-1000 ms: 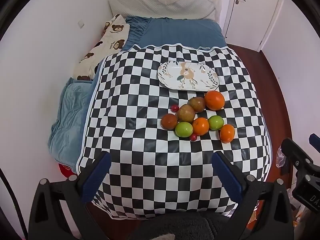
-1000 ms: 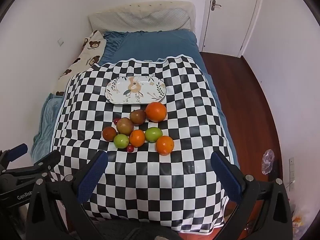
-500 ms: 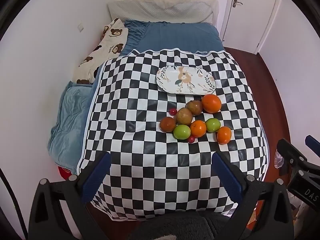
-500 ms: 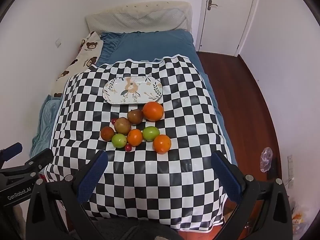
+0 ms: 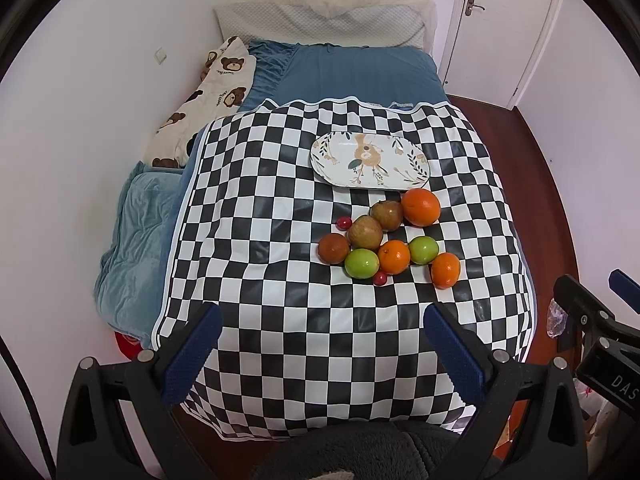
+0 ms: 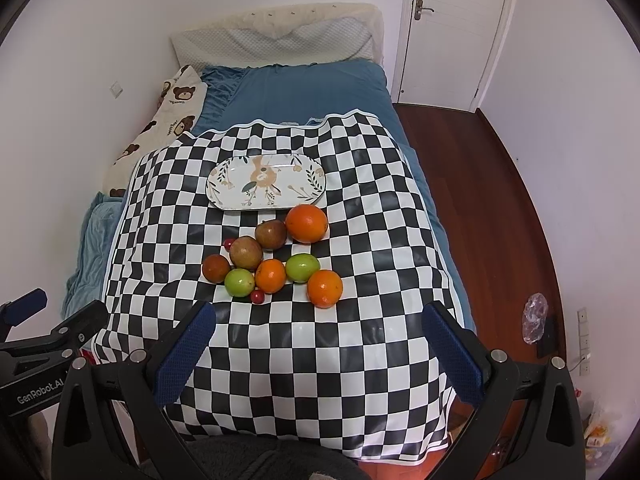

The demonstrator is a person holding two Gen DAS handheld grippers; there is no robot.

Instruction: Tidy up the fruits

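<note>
Left wrist view: the fruit pile and plate sit lower and further right in frame than a second ago; more wall and door show above the bed.
Right wrist view: pile and plate have drifted left.
Right claw: at the left view's edge, sits lower than before.

Far red berry half hidden behind brown fruit; in left view it shows whole. Near berry tucked partly under green fruit. Right gripper cut off by frame edge in left view; label reads only "DAS". Left gripper likewise cut in right view. Red thing under cloth edge, can't tell what. Clear wrapper on floor, contents unclear.
</note>
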